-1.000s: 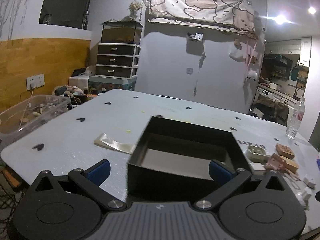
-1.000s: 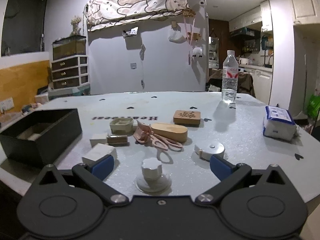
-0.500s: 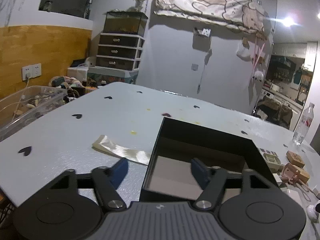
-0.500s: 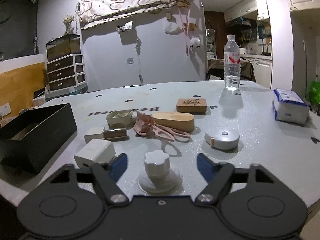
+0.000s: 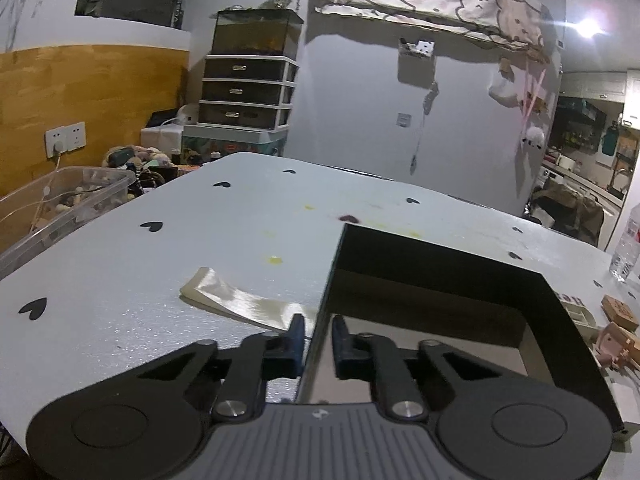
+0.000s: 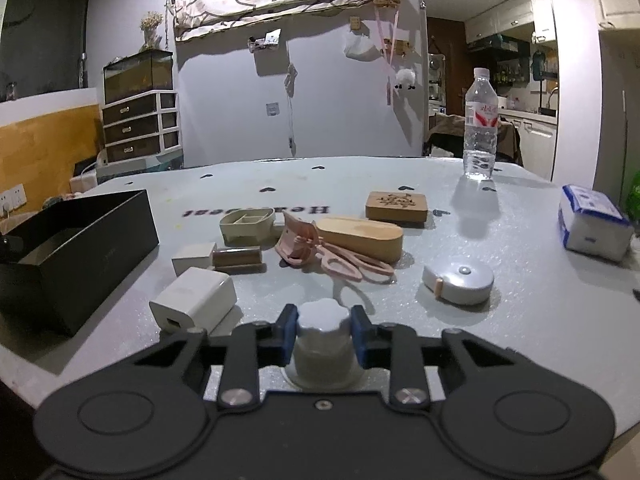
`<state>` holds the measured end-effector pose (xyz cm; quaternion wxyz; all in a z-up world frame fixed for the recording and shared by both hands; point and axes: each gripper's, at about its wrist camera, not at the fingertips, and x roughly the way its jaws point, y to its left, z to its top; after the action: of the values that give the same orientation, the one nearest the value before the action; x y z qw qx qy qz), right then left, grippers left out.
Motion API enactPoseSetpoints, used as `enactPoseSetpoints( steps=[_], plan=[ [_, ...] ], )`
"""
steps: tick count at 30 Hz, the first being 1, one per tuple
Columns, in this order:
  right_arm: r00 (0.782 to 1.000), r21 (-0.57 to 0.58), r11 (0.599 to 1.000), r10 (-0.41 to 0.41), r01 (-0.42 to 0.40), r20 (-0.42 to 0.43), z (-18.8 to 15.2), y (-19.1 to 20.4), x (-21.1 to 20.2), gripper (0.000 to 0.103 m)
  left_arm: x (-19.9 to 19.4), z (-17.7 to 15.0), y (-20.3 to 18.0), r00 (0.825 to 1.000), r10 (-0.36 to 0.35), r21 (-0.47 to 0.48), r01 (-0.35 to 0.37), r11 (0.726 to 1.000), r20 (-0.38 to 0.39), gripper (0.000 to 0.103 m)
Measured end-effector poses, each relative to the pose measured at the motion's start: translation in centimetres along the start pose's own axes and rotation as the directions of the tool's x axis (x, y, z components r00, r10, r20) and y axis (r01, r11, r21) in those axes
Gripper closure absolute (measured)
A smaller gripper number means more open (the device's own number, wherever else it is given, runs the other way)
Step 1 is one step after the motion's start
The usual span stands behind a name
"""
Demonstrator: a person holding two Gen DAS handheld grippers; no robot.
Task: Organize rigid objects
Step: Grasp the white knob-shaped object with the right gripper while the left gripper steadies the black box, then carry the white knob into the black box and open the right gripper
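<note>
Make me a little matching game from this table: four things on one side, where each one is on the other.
Things:
1. white knob
2. black box
3. water bottle
4. tape measure

Places:
A. far right, standing upright
B. between the right gripper's fingers
C. left side, wall pinched by the left gripper
D. lying right of the pink scissors

Pairs: 1-B, 2-C, 3-A, 4-D

Dark lettering printed on the table (image 6: 520,320) lies upside down to the right wrist camera, partly hidden behind the tray (image 6: 246,226); only "He" at one end and "eat" at the other can be made out. The bottle (image 6: 480,128) carries a red-and-white label, its characters too small to read.
</note>
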<state>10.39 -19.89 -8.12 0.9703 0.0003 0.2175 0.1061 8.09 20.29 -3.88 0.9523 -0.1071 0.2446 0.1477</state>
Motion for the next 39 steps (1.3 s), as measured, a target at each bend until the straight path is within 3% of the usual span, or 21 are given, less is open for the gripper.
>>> enactPoseSetpoints(
  steps=[6, 11, 17, 23, 28, 32, 39],
  plan=[
    [0.996, -0.04, 0.997, 0.066, -0.063, 0.059, 3.0, 1.1, -0.8, 0.074, -0.1, -0.2, -0.2, 1.0, 0.004, 0.02, -0.005, 1.0, 0.017, 0.095],
    [0.973, -0.081, 0.974, 0.217, -0.211, 0.074, 6.6, 3.8, 0.0, 0.074, -0.1, -0.2, -0.1, 1.0, -0.019, 0.011, 0.019, 1.0, 0.02, 0.097],
    [0.908, -0.227, 0.888, 0.417, -0.399, 0.036, 11.0, 10.5, 1.7, 0.074, 0.0, 0.0, 0.2, 0.999, -0.035, 0.028, 0.035, 0.999, 0.013, 0.098],
    [0.841, -0.304, 0.79, 0.534, -0.532, -0.085, 14.1, 17.8, 4.7, 0.074, 0.1, 0.0, 0.7, 0.998, -0.063, 0.002, 0.063, 0.998, 0.013, 0.098],
    [0.804, -0.316, 0.74, 0.56, -0.594, -0.199, 14.4, 22.8, 7.9, 0.074, 0.3, 0.3, 0.9, 0.997, -0.079, -0.017, 0.079, 0.997, 0.0, 0.098],
    [0.788, -0.294, 0.732, 0.55, -0.615, -0.278, 13.8, 25.5, 10.8, 0.074, 0.5, 0.5, 1.2, 0.996, -0.091, -0.017, 0.091, 0.996, -0.011, 0.098],
    [0.781, -0.262, 0.747, 0.517, -0.611, -0.349, 13.2, 28.9, 14.1, 0.074, 0.5, 0.5, 1.3, 0.995, -0.102, -0.037, 0.102, 0.994, -0.012, 0.097]
  ],
)
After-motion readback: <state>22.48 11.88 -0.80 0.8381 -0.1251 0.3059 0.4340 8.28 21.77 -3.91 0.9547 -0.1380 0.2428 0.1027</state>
